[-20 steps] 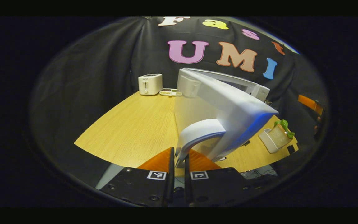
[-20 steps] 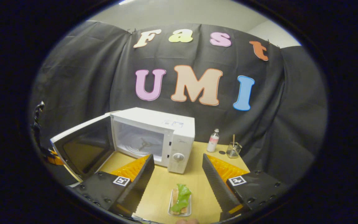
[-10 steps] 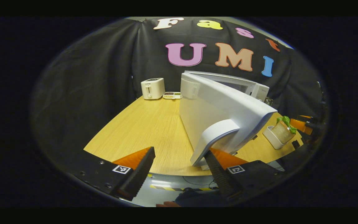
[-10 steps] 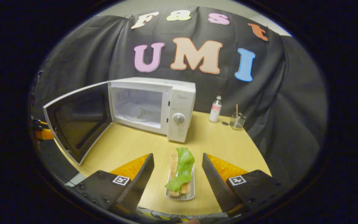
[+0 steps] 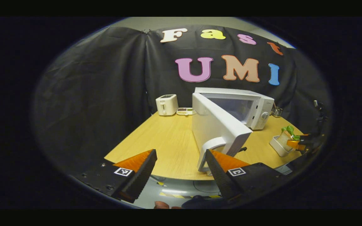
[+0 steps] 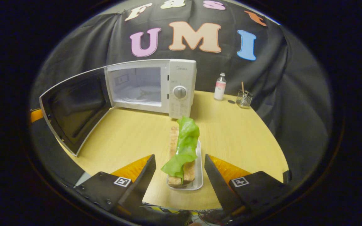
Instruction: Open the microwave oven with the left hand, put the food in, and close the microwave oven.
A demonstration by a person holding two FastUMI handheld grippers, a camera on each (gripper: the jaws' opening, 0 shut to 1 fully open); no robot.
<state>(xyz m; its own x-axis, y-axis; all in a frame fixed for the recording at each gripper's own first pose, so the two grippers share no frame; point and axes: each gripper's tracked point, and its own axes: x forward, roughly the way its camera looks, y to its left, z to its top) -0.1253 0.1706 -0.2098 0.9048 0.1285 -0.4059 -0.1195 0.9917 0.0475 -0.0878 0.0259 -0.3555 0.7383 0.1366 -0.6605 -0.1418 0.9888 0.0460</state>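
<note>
The white microwave point(image 6: 182, 81) stands at the back of the round wooden table point(image 6: 130, 141), its door point(image 6: 74, 106) swung wide to the left and the cavity point(image 6: 137, 88) bare. The food, bread topped with a lettuce leaf point(image 6: 185, 141), lies in a small tray point(image 6: 200, 182). My right gripper point(image 6: 179, 160) is open, one finger on each side of the tray's near end. My left gripper point(image 5: 180, 155) is open and holds nothing; it sits back off the table edge, just short of the door handle point(image 5: 208, 150). In the left gripper view the food point(image 5: 284, 136) is at far right.
A white toaster point(image 5: 167, 105) and a small dish point(image 5: 185, 110) stand at the table's back left. A bottle point(image 6: 220, 91) and a glass holder with a stick point(image 6: 244, 99) stand right of the microwave. The open door point(image 5: 218, 125) juts over the table's front edge.
My left gripper let go of the door handle, opened and drew back from the door. My right gripper moved forward and down until its fingers flank the food tray.
</note>
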